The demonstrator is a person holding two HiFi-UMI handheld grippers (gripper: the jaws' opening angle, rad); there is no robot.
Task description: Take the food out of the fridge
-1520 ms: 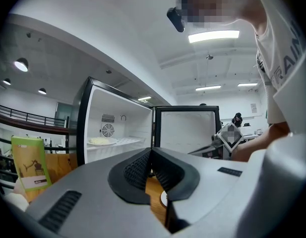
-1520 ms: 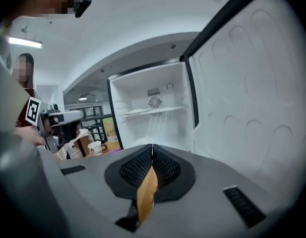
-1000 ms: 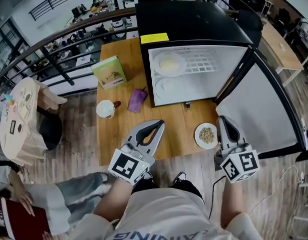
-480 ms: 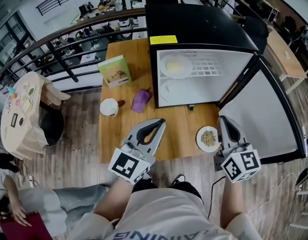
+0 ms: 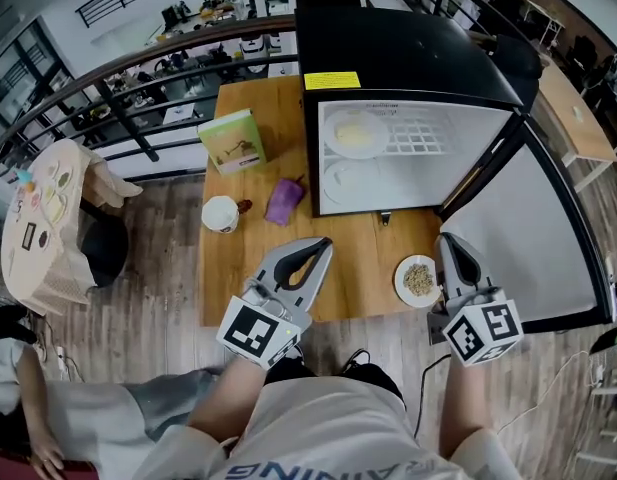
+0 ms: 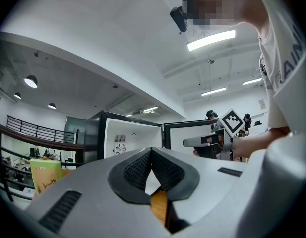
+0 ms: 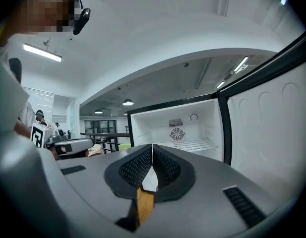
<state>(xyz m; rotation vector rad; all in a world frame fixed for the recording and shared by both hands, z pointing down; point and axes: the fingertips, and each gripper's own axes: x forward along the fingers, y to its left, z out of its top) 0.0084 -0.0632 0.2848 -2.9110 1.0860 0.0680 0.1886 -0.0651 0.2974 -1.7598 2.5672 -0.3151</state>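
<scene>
Both empty with jaws closed, the left gripper [image 5: 317, 245] and right gripper [image 5: 449, 238] point at the black mini fridge [image 5: 408, 53], whose open front faces them.

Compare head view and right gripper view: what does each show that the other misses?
Head view only: the dish of food on the wooden table, the white cup and the purple item.
Right gripper view only: the fan grille on the back wall of the fridge, and a look along the right gripper, jaws shut tip to tip and empty.
Both: the open fridge, its wire shelf and the left gripper.
</scene>
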